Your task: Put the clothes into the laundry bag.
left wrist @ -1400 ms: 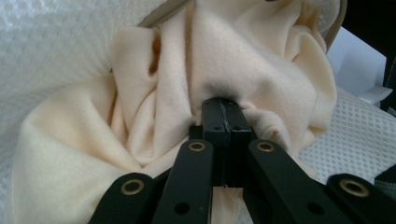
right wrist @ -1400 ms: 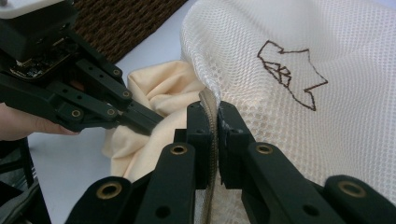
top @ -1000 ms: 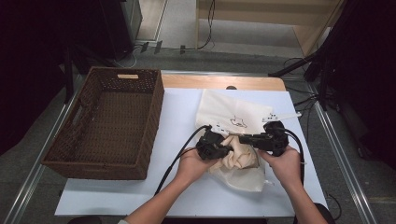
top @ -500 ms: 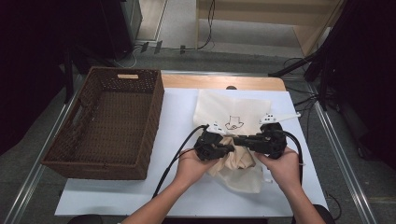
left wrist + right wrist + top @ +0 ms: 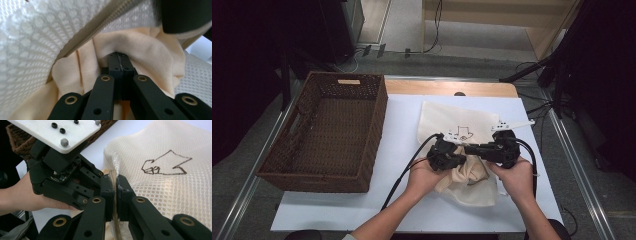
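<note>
Both forearms in from the bottom edge of the high view, angled inward so the two hands meet over the near middle of the white table (image 5: pixel 362 210). Left hand (image 5: pixel 424 175) wrapped round the left hand-held gripper (image 5: pixel 457 159), palm side up, cable trailing back toward the near edge. Right hand (image 5: pixel 514 176) cupped under the right hand-held gripper (image 5: pixel 473 149), grey-white plate on top. Gripper noses pointed at each other, almost touching, both level with the table.

Left hand-held gripper (image 5: pixel 120 65) pressed together on a fold of the cream cloth (image 5: pixel 150 50), pads closed with fabric bunched around the tips, just under the zip edge (image 5: pixel 100 27) of the mesh bag (image 5: pixel 27 50).

Right hand-held gripper (image 5: pixel 116 187) clamped on the zip edge (image 5: pixel 114 220) of the mesh bag (image 5: pixel 162 195), edge running straight down between the pads; left hand-held gripper (image 5: pixel 75 182) just beside it.

Mesh bag (image 5: pixel 457 120) lying flat on the table right of centre, long axis running from far edge toward the person, mouth at the near end where the grippers grip, printed drawing (image 5: pixel 462 133) facing up. Cream cloth (image 5: pixel 467 182) spilling out of the near end toward the person.

Brown wicker basket (image 5: pixel 302 170) on the left of the table, well apart from the bag.
</note>
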A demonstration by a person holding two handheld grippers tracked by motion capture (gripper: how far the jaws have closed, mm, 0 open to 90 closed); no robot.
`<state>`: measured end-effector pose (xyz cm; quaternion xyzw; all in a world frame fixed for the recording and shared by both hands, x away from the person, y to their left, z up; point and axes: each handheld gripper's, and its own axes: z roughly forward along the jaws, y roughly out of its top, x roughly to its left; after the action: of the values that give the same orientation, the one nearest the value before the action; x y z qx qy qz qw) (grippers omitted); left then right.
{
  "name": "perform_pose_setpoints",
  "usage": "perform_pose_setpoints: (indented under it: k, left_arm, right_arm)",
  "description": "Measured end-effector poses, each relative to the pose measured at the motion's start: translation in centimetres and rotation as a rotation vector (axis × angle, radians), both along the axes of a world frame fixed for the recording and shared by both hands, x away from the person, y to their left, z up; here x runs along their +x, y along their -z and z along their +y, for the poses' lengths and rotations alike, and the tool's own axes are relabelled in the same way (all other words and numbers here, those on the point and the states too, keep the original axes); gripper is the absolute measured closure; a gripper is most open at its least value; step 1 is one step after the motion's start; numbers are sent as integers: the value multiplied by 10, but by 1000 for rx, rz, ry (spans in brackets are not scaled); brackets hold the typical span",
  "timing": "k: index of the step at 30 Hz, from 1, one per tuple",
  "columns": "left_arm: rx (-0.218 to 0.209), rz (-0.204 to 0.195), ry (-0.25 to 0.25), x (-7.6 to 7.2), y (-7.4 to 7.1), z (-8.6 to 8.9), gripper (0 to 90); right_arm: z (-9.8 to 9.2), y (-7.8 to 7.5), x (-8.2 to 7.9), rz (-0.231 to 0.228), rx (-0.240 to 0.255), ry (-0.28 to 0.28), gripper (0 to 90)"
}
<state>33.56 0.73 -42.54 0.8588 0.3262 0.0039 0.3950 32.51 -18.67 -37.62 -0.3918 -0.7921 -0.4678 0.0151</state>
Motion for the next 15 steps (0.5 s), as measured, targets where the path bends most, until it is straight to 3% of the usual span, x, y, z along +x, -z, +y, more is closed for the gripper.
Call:
perform_pose_setpoints:
  k: [2,7,9,15]
  left_arm:
    - [5,0,-10,4,3,-3,900]
    - [-42,45,-69,17,9,-1,900]
    - [-61,71,-64,19,9,2,900]
    - [-53,100,1,15,-3,13,815]
  right_arm:
    - [-4,3,2,8,2,6,865]
    - [-10,8,3,18,-10,22,864]
    - [-11,10,2,13,-31,29,864]
    - [-13,13,4,15,-39,36,862]
